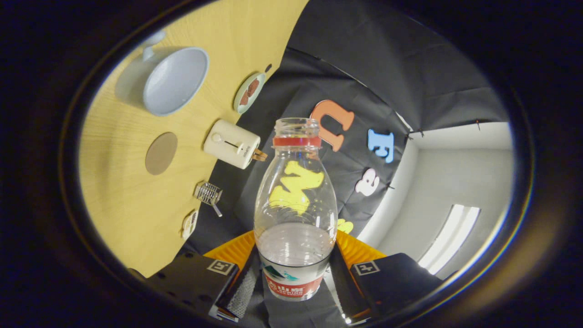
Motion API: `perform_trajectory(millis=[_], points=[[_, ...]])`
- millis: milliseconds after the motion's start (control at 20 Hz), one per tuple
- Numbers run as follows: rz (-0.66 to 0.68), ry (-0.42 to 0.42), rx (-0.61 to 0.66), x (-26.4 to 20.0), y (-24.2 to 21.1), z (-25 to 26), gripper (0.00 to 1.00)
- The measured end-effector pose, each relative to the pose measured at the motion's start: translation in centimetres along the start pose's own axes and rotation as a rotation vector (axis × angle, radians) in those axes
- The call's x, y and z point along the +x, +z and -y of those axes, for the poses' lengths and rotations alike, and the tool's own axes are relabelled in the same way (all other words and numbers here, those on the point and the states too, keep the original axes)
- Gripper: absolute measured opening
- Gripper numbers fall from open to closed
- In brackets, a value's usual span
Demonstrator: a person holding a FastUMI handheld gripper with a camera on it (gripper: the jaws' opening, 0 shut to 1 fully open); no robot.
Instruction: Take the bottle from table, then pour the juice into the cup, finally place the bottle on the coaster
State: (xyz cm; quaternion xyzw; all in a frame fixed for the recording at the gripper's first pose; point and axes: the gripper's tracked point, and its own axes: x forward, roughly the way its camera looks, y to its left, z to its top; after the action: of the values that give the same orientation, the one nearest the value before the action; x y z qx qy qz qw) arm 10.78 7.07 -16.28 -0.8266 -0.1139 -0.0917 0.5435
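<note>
Now your hand-held gripper is clamped on the bottle, both fingers pressing its labelled lower body. Its long axis runs straight out along the fingers, open uncapped neck pointing away, liquid pooled in the lower part. You hold it lifted and rolled, so the table tilts away at the left. On it, well apart from the bottle, sit the round coaster and, beyond that, the empty cup, with bare wood between them and a small white appliance near the table's edge.
</note>
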Motion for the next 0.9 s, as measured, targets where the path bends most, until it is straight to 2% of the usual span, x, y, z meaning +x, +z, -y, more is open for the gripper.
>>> perform_trajectory(millis=[250,500,750,900], points=[[-0.051,-0.013,0.138,0.4,-1.3,1.1,0.8],[-0.066,-0.048,0.375,0.9,-1.8,3.1,0.8],[-0.103,0.041,0.63,0.8,-1.6,2.9,0.8],[-0.114,0.123,0.793,0.4,-0.9,2.4,0.8]])
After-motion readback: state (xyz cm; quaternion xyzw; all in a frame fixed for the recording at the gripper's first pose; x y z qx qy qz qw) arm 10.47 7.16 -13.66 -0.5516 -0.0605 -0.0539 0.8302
